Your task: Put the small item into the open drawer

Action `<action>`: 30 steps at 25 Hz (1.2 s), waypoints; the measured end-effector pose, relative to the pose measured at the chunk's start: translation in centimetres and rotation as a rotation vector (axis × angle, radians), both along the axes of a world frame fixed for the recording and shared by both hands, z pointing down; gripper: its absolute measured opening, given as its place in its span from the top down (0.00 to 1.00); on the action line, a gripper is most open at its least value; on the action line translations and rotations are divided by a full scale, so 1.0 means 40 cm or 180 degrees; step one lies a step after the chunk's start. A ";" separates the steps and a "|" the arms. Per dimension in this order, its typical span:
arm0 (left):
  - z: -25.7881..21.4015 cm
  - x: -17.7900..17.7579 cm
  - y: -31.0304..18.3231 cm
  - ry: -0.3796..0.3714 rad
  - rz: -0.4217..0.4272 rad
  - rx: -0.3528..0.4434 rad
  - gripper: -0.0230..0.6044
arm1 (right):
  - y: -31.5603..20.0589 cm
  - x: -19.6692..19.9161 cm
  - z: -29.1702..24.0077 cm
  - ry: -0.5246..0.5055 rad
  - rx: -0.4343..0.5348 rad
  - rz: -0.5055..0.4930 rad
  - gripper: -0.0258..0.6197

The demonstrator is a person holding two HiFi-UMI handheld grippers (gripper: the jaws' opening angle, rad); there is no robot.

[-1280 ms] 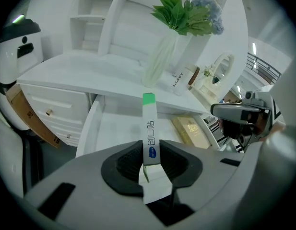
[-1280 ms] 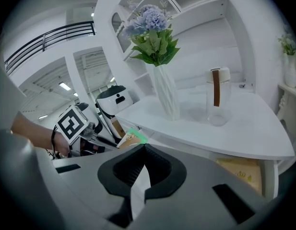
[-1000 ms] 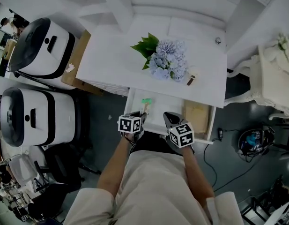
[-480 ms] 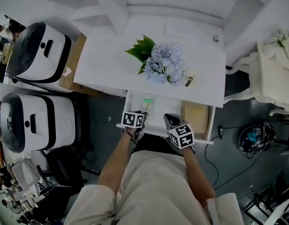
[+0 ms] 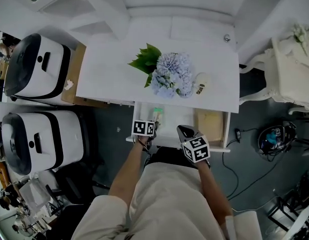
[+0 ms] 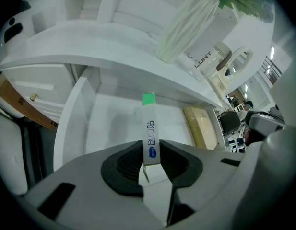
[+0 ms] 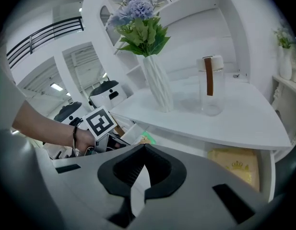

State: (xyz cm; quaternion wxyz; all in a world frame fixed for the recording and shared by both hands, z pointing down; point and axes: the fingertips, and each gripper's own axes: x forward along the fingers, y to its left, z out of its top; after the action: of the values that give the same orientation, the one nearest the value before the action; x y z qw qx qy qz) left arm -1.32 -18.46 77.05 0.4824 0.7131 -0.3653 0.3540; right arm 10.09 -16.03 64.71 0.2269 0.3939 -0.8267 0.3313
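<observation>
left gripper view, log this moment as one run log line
left gripper: shut on green-tipped packet | position: above open drawer, not released | right gripper: shut, empty

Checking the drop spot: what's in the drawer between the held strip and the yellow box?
Nothing: the left gripper view shows bare drawer floor between strip and yellow box.

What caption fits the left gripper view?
Left gripper grips a slim white packet, aimed into the open drawer.

The tabletop [image 5: 114, 74] hides much of the drawer [image 5: 175, 120].
</observation>
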 end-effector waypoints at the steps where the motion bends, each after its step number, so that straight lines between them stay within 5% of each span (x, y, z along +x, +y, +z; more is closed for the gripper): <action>1: 0.006 -0.002 -0.002 0.0009 0.0006 -0.0020 0.80 | -0.003 -0.008 -0.003 -0.0020 -0.0018 0.0015 0.92; 12: 0.038 -0.015 -0.019 0.0236 -0.0088 -0.0127 0.80 | 0.013 -0.122 -0.018 -0.0045 -0.0236 0.0015 0.92; 30: 0.089 -0.002 -0.039 0.0409 -0.0064 -0.0281 0.79 | 0.055 -0.077 0.016 0.0237 -0.0316 0.0271 0.92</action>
State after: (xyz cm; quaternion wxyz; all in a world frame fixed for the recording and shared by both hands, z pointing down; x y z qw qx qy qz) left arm -1.42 -20.01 80.61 0.5393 0.7087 -0.3248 0.3184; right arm 7.01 -13.84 65.35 0.2625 0.4290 -0.7828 0.3665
